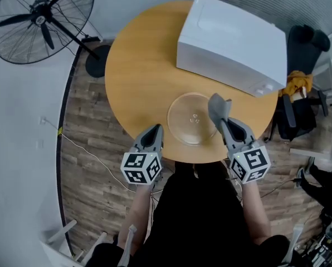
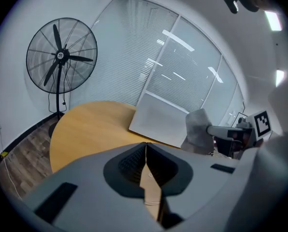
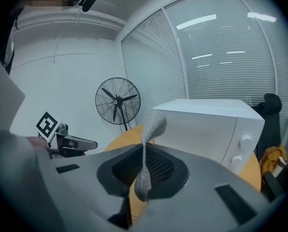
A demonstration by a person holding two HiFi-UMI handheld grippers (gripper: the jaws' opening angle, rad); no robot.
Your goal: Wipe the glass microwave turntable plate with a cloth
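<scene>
Wood-toned round surface (image 1: 135, 65) carries the white microwave (image 1: 233, 43) well beyond both claws. The glass turntable plate (image 1: 191, 121) lies flat by the near edge, between them: just ahead-left of my right claw (image 1: 226, 122), ahead-right of my left claw (image 1: 154, 131). The grey cloth (image 1: 218, 107) is pinched in the right claw, standing up over the plate's right rim. The left claw is closed on nothing. I judge the right claw nearer, so a short drop leftward should land the cloth.

Grey cloth (image 3: 155, 123) upright in the tight right claw (image 3: 144, 146), white microwave (image 3: 207, 124) and fan (image 3: 117, 100) beyond.
</scene>
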